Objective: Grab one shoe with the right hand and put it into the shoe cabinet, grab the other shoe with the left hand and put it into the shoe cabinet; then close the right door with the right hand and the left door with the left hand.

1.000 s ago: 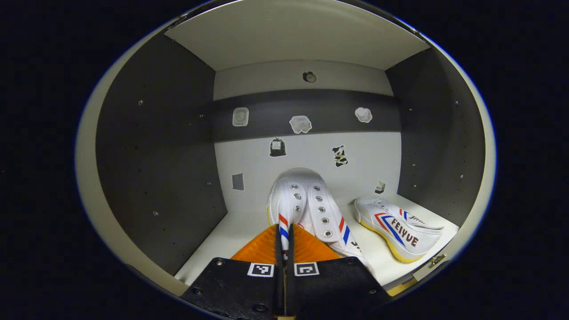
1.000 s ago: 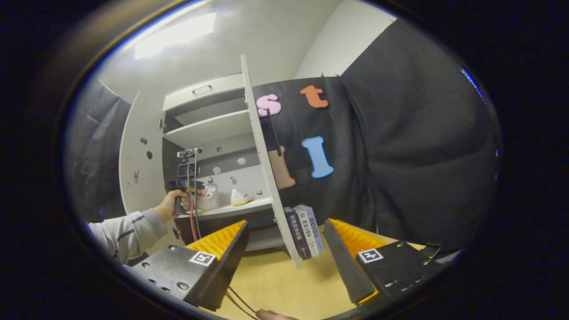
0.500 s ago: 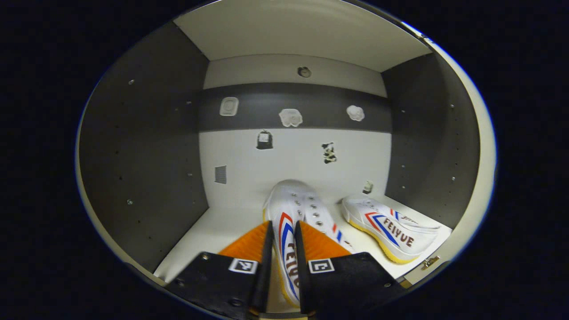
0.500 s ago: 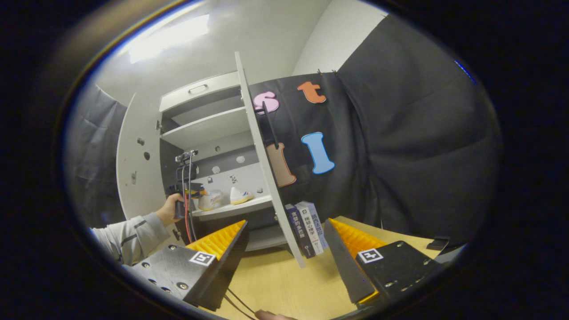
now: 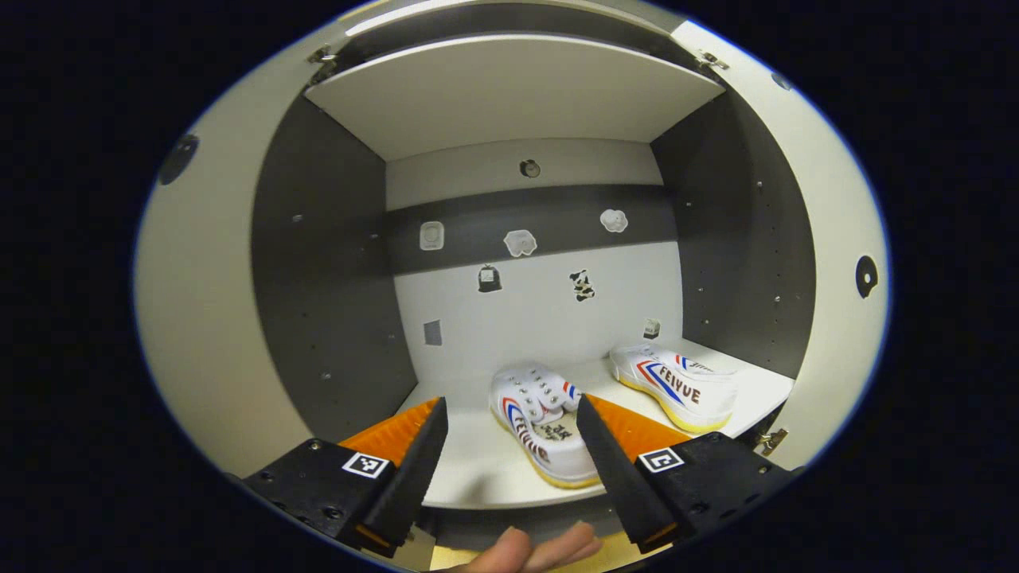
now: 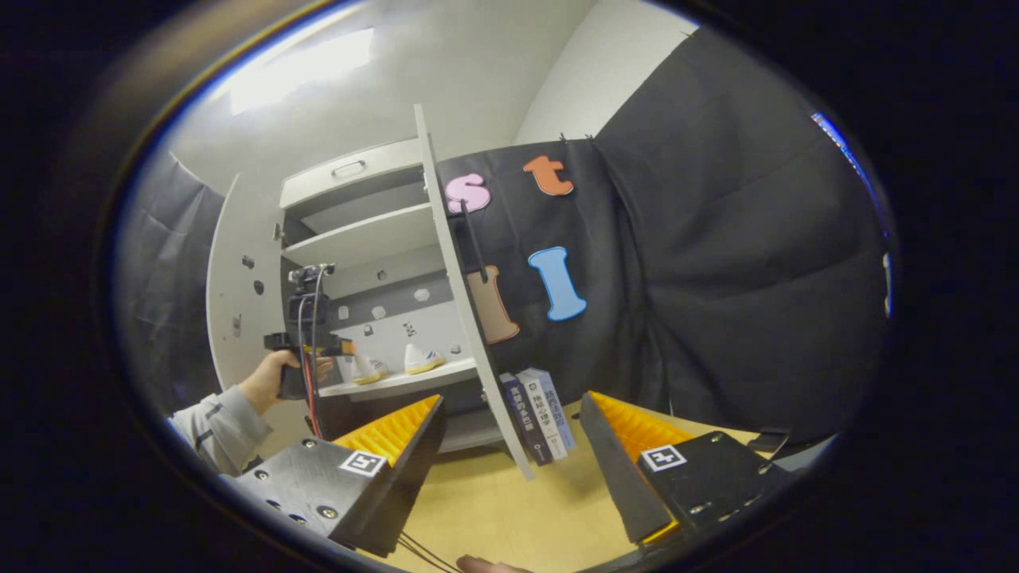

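1. Sitting on the lower shelf point(image 5: 493, 477) of the open shoe cabinet point(image 5: 334, 278) are both white canvas shoes: the near shoe point(image 5: 541, 426) toward the shelf's front, toe pointing to the back panel, and the far shoe point(image 5: 673, 386) well to its right and deeper in, side-on.
2. Hovering just outside the shelf edge, the left tool point(image 5: 509, 446) is standing released, its fingers spread wide with the near shoe showing between them and untouched.
3. Pointing toward the cabinet from farther off over the wooden worktop point(image 6: 509, 509), the right tool point(image 6: 509, 446) is likewise spread wide and carrying nothing.
4. Standing swung out is the right door point(image 6: 466, 318), its thin edge facing the right gripper view, with a dark handle point(image 6: 474, 247) on its outer face; books point(image 6: 537, 414) are leaning near its lower corner.
5. Also hanging open is the left door point(image 6: 239, 294).
6. Judging the remaining work: each door is looking like a stiff, light flat panel that should be swinging freely on its hinges, so pushing on the outer face near the free edge, or hooking the handle, seems best. The shoes are looking soft and light, best gripped at the collar or tongue.
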Motion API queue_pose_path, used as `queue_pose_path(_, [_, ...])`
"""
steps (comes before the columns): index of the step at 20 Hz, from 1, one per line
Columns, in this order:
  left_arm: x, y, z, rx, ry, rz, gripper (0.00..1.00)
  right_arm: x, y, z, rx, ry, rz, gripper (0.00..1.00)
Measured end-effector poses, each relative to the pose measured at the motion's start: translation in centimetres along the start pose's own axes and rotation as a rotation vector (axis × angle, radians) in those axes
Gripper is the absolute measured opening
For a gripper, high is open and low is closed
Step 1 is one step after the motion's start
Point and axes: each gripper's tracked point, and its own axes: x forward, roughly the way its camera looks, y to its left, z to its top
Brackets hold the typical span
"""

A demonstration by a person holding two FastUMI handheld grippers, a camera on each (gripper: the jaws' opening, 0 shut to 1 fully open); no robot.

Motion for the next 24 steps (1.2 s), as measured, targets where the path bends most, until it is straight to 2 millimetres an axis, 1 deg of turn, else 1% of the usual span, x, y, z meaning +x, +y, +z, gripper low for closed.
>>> queue_pose_path(1, [-1.5, 0.1, -0.3, 0.004, 0.019, 0.003, 0.98, -0.4, -0.4, 0.4, -0.005, -0.008, -0.011, 1.00])
queue_pose_path(3, [-4.4, 0.7, 0.4, 0.015, -0.023, 0.012, 0.98, -1.1, -1.4, 1.0, -0.021, -0.018, -0.033, 1.00])
queue_pose_path(5, [-7.7, 0.4, 0.3, 0.005, -0.037, -0.010, 0.98, -1.1, -2.8, 1.2, -0.039, -0.017, -0.067, 1.00])
queue_pose_path(6, [-9.4, 0.7, 0.1, -0.004, -0.049, -0.014, 0.98, -1.0, -3.4, 1.3, -0.046, -0.015, -0.084, 1.00])
queue_pose_path(8, [-12.3, 0.7, -0.4, -0.005, -0.060, -0.035, 0.98, -0.4, -4.5, 1.6, -0.056, -0.007, -0.102, 1.00])
queue_pose_path(10, [-15.3, 1.1, -1.0, -0.008, -0.080, -0.049, 0.98, 0.0, -5.4, 1.8, -0.075, 0.001, -0.115, 1.00])
queue_pose_path(11, [-16.2, 1.2, -1.5, -0.011, -0.078, -0.054, 0.98, 0.4, -5.9, 2.1, -0.089, 0.004, -0.124, 1.00])
queue_pose_path(12, [-17.4, 1.2, -1.8, -0.012, -0.085, -0.070, 1.00, 0.8, -6.5, 2.5, -0.105, 0.007, -0.129, 1.00])
queue_pose_path(13, [-18.7, 1.2, -2.4, -0.011, -0.085, -0.084, 0.98, 1.2, -6.9, 3.0, -0.123, 0.012, -0.133, 1.00])
queue_pose_path(14, [-19.9, 1.5, -3.4, -0.017, -0.073, -0.081, 0.98, 1.6, -7.3, 3.7, -0.140, 0.011, -0.132, 1.00])
queue_pose_path(15, [-21.0, 1.8, -4.4, -0.016, -0.056, -0.079, 0.98, 2.1, -7.6, 4.5, -0.150, 0.011, -0.125, 1.00])
queue_pose_path(16, [-22.2, 2.0, -5.2, -0.019, -0.051, -0.080, 1.00, 2.7, -7.7, 5.3, -0.152, 0.012, -0.113, 1.00])
queue_pose_path(17, [-23.8, 2.2, -5.9, -0.022, -0.052, -0.080, 0.98, 3.4, -7.6, 6.1, -0.156, 0.013, -0.090, 1.00])
queue_pose_path(18, [-24.8, 2.4, -6.4, -0.025, -0.059, -0.083, 1.00, 4.1, -7.8, 6.9, -0.163, 0.017, -0.074, 1.00])
queue_pose_path(19, [-25.8, 2.4, -7.1, -0.022, -0.057, -0.091, 1.00, 5.0, -8.3, 7.5, -0.174, 0.024, -0.066, 1.00])
queue_pose_path(20, [-26.6, 2.2, -7.9, -0.019, -0.059, -0.106, 1.00, 5.9, -8.9, 8.2, -0.194, 0.039, -0.065, 1.00])
queue_pose_path(21, [-27.5, 2.1, -8.6, -0.023, -0.055, -0.119, 0.98, 7.1, -9.3, 8.7, -0.222, 0.054, -0.053, 0.97])
queue_pose_path(23, [-29.2, 2.0, -10.2, -0.021, -0.034, -0.147, 0.98, 9.6, -10.3, 9.3, -0.259, 0.108, -0.047, 1.00])
queue_pose_path(24, [-29.5, 2.2, -10.4, -0.020, -0.032, -0.153, 0.98, 10.9, -9.9, 9.7, -0.270, 0.133, -0.014, 1.00])
